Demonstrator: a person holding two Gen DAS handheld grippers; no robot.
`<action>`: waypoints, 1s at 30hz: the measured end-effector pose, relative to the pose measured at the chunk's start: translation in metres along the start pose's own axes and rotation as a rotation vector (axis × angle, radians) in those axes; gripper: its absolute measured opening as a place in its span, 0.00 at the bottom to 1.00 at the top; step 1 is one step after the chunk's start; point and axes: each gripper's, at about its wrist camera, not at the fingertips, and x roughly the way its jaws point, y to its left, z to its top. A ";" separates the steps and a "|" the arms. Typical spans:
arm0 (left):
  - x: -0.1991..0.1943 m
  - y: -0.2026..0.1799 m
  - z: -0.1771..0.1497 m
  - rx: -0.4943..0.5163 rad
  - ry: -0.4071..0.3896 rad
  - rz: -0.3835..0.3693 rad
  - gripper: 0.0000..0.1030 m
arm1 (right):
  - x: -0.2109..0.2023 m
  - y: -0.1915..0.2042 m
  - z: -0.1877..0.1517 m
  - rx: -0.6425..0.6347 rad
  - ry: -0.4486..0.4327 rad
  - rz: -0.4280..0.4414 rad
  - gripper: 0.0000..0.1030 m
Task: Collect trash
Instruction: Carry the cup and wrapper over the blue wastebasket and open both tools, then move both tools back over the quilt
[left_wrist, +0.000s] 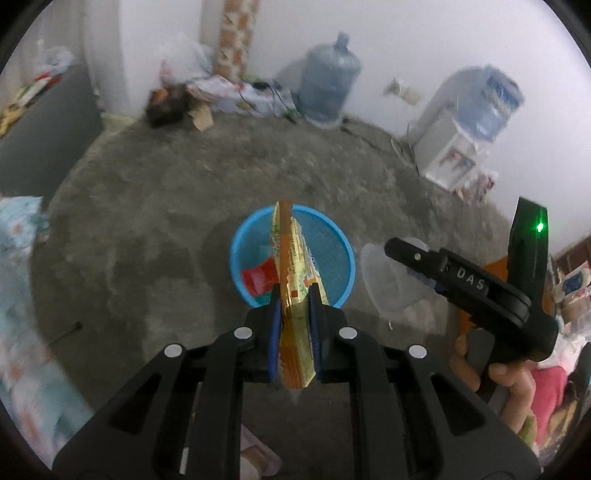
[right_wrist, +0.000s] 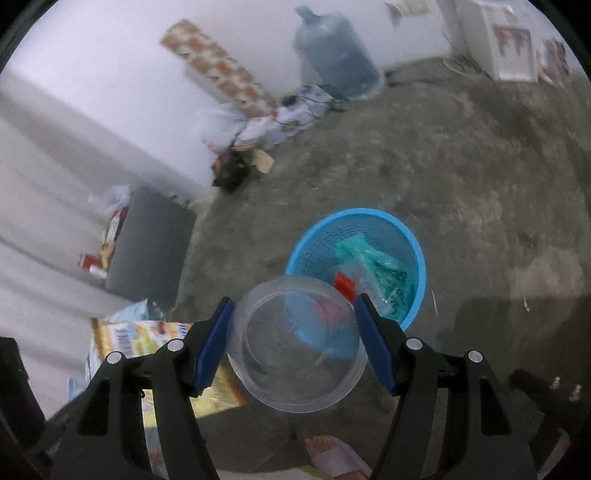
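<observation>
Left wrist view: left gripper (left_wrist: 293, 295) clamps a gold snack wrapper (left_wrist: 291, 277) above the blue basket (left_wrist: 236, 258) (some litter inside). Right gripper (right_wrist: 295, 332) squeezes a clear plastic cup (right_wrist: 295, 343) nearby.

Your left gripper (left_wrist: 293, 306) points steeply down, its blue pads nearly together, pinching a flat wrapper (left_wrist: 291, 266) that stands on edge between them. Your right gripper (right_wrist: 295, 332) tilts down too, jaws held wide around a clear cup (right_wrist: 295, 343), pads against its sides. Your right hand (left_wrist: 495, 373) wraps the handle from below, fingers curled.
</observation>
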 end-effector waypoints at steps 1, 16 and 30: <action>0.018 -0.003 0.007 0.012 0.019 0.006 0.11 | 0.012 -0.008 0.006 0.020 0.005 0.000 0.64; 0.051 0.009 0.022 -0.004 0.039 0.035 0.61 | 0.091 -0.057 -0.010 0.182 0.080 -0.091 0.74; -0.187 0.049 -0.073 -0.073 -0.260 0.229 0.76 | -0.017 0.077 -0.035 -0.188 0.066 0.074 0.74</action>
